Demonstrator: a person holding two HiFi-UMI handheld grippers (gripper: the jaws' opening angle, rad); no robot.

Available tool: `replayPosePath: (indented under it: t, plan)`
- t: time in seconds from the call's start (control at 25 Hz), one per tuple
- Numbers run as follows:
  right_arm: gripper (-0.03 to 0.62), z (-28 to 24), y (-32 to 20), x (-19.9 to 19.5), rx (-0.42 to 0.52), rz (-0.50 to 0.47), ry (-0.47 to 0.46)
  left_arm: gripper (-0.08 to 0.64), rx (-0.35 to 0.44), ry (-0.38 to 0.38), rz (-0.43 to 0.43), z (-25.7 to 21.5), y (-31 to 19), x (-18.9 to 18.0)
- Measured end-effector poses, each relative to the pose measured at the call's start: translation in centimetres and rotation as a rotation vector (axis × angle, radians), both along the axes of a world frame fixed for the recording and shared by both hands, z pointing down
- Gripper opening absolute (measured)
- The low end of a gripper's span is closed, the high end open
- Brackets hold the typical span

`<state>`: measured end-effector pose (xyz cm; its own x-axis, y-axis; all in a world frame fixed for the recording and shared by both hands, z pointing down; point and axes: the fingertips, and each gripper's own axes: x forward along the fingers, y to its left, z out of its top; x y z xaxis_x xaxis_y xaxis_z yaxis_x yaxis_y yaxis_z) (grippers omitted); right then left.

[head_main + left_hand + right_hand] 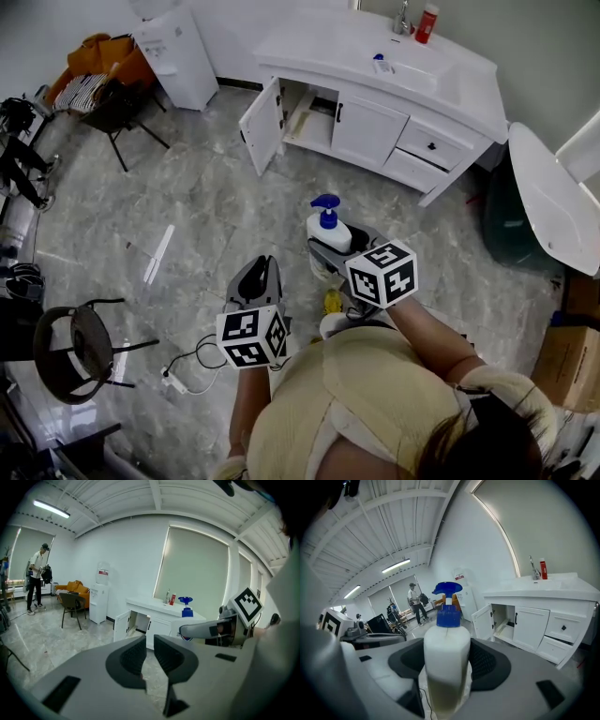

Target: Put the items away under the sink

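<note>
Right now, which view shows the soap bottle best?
The right gripper view: the bottle fills the centre, upright, clamped between the jaws, blue pump and liquid level clear. The head view shows it small, from above. The left gripper view shows only its blue pump and a little white body, far off.

A white pump bottle (328, 232) with a blue pump head is held upright between the fingers (490, 660) of the right gripper (446, 665). Yellowish liquid is seen in its lower part. The sink cabinet (370, 127) is seen ahead, its left door (261, 124) swung open.
</note>
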<state>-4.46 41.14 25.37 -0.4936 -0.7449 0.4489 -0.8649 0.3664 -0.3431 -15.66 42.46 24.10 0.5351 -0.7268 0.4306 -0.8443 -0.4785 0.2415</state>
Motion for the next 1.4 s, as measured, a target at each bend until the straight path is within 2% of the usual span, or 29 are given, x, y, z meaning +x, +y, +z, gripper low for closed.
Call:
replayPosePath:
  t: [0.32,0.68,1.04,1.4]
  plan:
    - [0.279,-0.1,-5.7,3.0,0.005,-0.022,-0.014,0.081,-0.001,-0.030,-0.009,0.1,-5.8,3.1]
    - [0.279,0.9,-9.3,6.5,-0.010,-0.029,-0.020,0.081,-0.009,-0.048,-0.002,0.8,-9.7,6.9]
    - [0.279,1.5,-10.9,8.2,-0.020,-0.007,-0.041,0.081,-0.033,-0.064,-0.001,1.4,-11.1,7.9]
    - [0.279,2.2,-13.8,8.5,-0.039,0.005,-0.038,0.083,-0.049,-0.071,0.041,1.9,-14.6,8.9]
